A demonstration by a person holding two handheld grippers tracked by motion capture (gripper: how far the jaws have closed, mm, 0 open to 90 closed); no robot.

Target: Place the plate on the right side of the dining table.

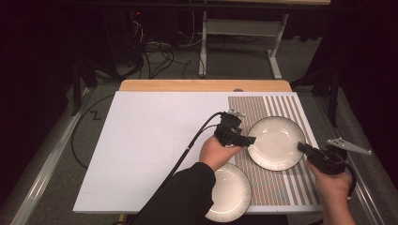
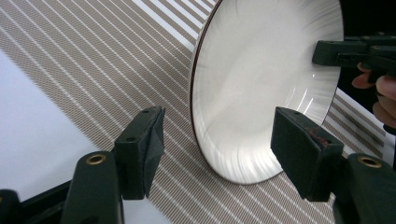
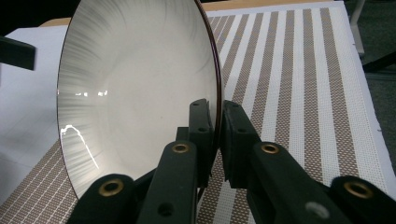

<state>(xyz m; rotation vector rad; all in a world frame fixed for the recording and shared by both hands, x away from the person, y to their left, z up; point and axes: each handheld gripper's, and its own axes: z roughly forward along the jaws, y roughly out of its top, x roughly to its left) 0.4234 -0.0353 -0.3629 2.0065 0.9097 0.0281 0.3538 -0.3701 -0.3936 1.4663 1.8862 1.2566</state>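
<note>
right gripper (image 3: pixel 218 126) pinches the bare plate's (image 1: pixel 276 140) rim; left gripper (image 2: pixel 217 140) open, seemingly clear of it.

- No readable text, label, brand, number or sign found in the high view.
- Plates (image 1: pixel 276 142): plain, with no marking to be read.
- Striped mat (image 1: pixel 281 105): pattern only, no lettering.
- Both gripper views: no lettering legible on the black jaws or elsewhere.
</note>
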